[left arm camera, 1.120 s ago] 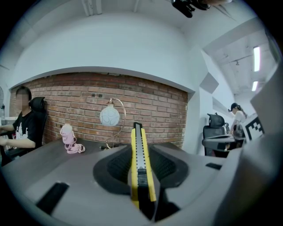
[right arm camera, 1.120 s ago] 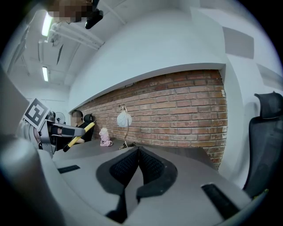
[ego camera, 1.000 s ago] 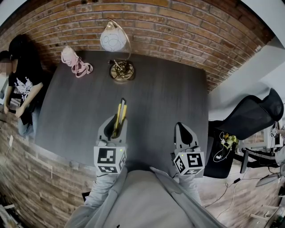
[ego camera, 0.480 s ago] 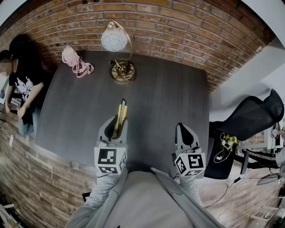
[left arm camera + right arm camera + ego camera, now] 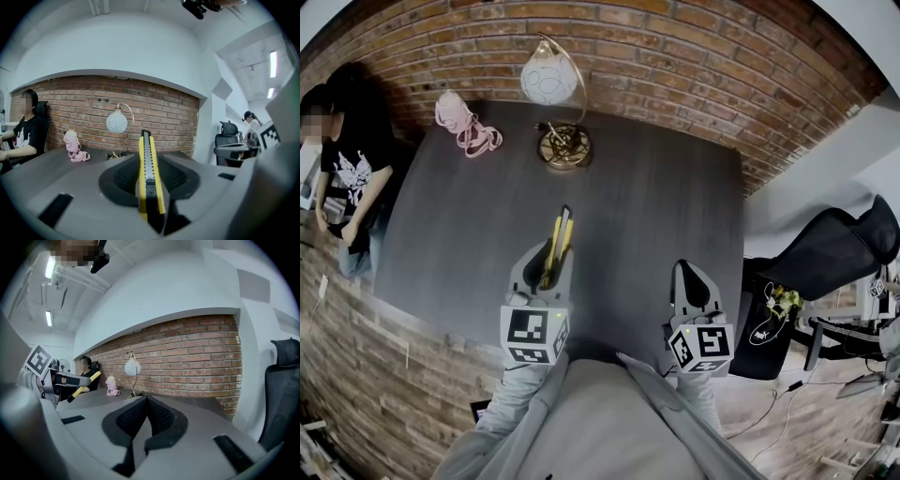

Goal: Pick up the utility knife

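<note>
Left gripper (image 5: 548, 259) clamped on the utility knife (image 5: 560, 232): yellow body upright between the pads, the free end sticking out past the tips toward 12 o'clock, lifted clear of the dark table (image 5: 656, 206). Right gripper (image 5: 685, 272) at 3 o'clock of the left, jaws pressed together, nothing between them. Lamp (image 5: 555, 108) at 12 o'clock of the knife on the far edge; pink bundle (image 5: 461, 122) at 11 o'clock.
</note>
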A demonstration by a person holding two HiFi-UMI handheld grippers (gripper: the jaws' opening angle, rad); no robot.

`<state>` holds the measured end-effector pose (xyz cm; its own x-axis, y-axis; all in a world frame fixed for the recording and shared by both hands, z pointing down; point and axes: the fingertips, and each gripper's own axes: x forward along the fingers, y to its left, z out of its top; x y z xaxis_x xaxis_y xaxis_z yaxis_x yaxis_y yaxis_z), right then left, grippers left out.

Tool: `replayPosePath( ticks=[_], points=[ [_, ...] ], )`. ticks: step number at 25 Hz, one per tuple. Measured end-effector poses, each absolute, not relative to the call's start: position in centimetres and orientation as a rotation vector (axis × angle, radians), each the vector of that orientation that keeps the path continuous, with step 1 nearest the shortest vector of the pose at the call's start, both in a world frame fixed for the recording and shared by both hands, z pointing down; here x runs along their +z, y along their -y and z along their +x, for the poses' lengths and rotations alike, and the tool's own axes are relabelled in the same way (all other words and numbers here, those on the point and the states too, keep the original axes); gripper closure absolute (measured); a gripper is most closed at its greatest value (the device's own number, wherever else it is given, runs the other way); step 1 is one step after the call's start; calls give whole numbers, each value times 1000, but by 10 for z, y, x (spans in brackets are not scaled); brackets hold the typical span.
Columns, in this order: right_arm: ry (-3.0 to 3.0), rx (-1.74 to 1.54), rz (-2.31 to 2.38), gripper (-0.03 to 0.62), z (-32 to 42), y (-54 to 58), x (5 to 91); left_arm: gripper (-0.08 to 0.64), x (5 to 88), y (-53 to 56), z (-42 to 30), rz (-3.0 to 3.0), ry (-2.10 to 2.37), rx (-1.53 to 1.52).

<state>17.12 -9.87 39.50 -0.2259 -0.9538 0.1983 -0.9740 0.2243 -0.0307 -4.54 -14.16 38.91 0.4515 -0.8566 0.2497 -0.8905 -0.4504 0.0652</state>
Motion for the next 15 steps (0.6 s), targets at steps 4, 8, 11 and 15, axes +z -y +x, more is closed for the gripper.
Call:
replayPosePath(
  ticks=[4,8,11,15],
  points=[
    [2344,227,1866,574,172,98,396,428,390,141,-45,2512,1528,267],
    [2344,229,1862,574,171,98,397,428,392,141,-46,2507,1525,274],
    [2347,233,1861,574,170,98,397,428,394,141,-46,2505,1523,282],
    [2350,261,1899,574,166,96,401,428,398,141,-48,2527,1500,329]
  ],
)
